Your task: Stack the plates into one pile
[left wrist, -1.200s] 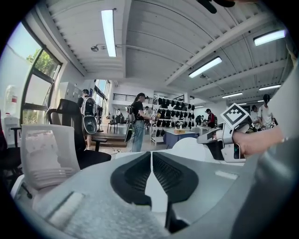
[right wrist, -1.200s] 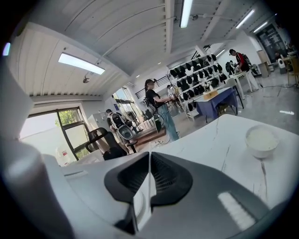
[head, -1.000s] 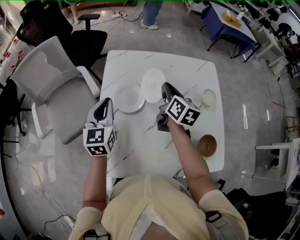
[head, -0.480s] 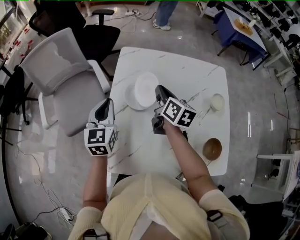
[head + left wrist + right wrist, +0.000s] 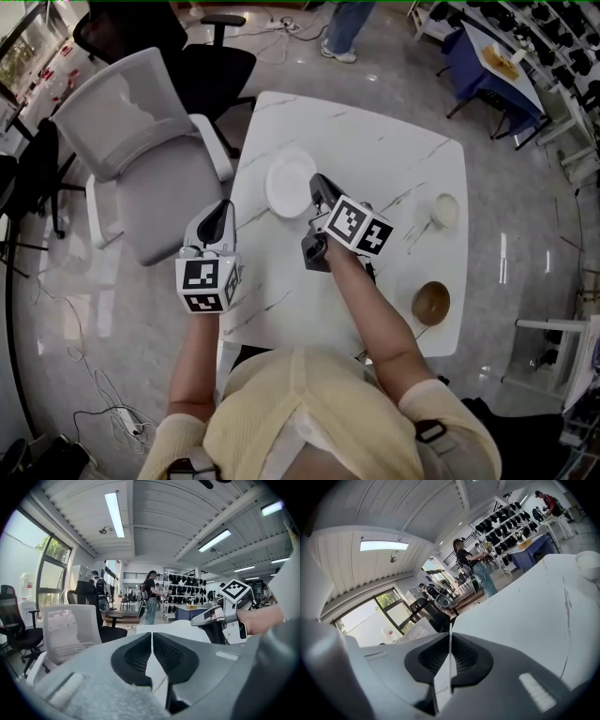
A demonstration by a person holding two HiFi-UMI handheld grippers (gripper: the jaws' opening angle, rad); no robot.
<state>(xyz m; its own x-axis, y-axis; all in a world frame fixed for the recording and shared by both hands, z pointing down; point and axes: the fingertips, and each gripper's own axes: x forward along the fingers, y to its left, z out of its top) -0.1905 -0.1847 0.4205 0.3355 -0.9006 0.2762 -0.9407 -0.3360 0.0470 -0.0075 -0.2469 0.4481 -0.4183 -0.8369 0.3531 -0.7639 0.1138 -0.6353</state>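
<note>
At upper centre we clamp the right tongs (image 5: 318,185) on the thin rim of the plate (image 5: 287,184), likely stiff, slick and breakable; left tongs (image 5: 222,210) closed, empty

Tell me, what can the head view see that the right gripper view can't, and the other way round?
Only the head view shows the brown bowl, the left gripper and the person's arms. Only the right gripper view shows the ceiling light, the window, and, up close, the right gripper with its jaws shut on the thin rim of the plate. Both show the white table, the plate and the small white cup.
</note>
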